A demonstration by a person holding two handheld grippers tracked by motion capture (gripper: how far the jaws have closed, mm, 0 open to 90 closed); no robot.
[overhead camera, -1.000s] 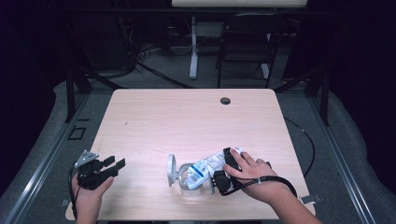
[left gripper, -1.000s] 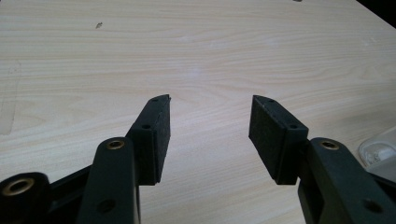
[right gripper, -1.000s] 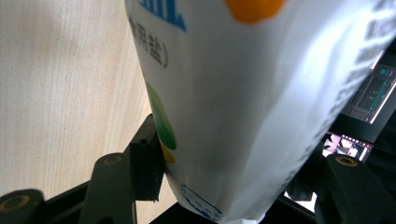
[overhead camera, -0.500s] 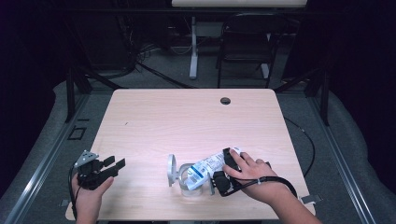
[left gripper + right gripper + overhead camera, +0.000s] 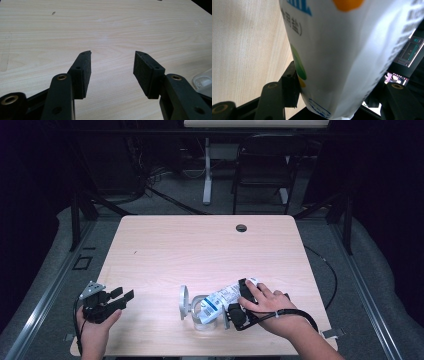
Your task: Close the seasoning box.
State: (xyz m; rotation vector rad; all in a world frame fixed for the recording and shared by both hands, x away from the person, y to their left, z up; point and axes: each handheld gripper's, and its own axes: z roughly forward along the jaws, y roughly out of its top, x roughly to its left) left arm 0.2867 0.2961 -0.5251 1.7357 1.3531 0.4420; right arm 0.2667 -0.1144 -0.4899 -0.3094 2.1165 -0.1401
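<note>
Right gripper (image 5: 239,301) grips the white bag (image 5: 225,296) wide, tipped into the clear jar (image 5: 202,312); left gripper (image 5: 125,297) gapes empty, bare table (image 5: 200,250) ahead.

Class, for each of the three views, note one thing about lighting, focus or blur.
High view: the table is brightly lit, its surroundings nearly black. Left gripper view: the jaws look sharp, and a soft sheen lies on the wood. Right gripper view: the salt bag sits so close that its print blurs, shadowed towards its lower end.
</note>
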